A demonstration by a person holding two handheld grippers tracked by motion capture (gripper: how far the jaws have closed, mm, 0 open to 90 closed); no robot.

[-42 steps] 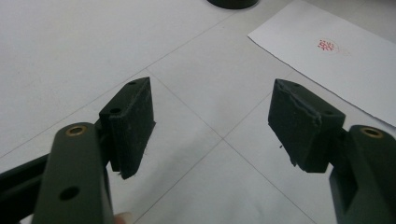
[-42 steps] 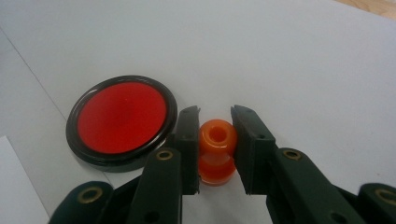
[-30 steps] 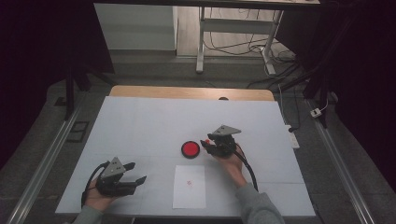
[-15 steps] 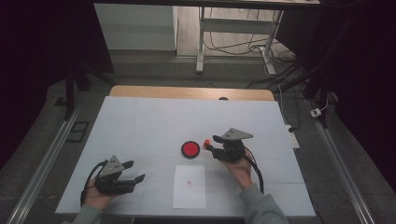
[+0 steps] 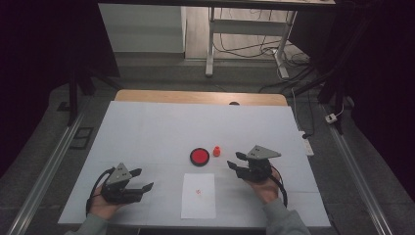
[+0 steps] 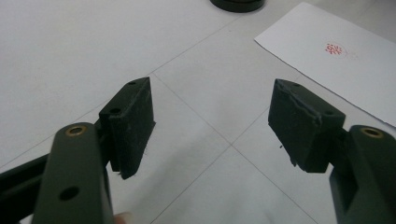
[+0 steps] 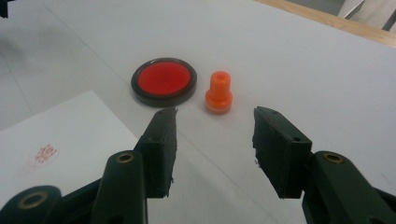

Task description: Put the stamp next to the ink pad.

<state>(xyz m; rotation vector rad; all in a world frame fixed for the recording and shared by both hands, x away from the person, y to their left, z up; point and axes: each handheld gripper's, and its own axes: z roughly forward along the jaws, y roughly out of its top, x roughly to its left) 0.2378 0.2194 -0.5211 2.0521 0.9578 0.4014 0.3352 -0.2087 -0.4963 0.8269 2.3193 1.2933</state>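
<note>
I hold the right tool (image 7: 212, 128) apart, just short of the orange stamp (image 7: 219, 92) standing upright beside the red ink pad (image 7: 164, 80); my left tool (image 6: 210, 114) is apart too, near the surface's (image 5: 147, 127) front edge.

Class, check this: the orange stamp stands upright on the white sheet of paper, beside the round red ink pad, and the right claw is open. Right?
One thing is wrong: the orange stamp stands on the bare table, not on the white sheet of paper, as the right gripper view shows. It is upright beside the round red ink pad, and the right claw is open.
</note>
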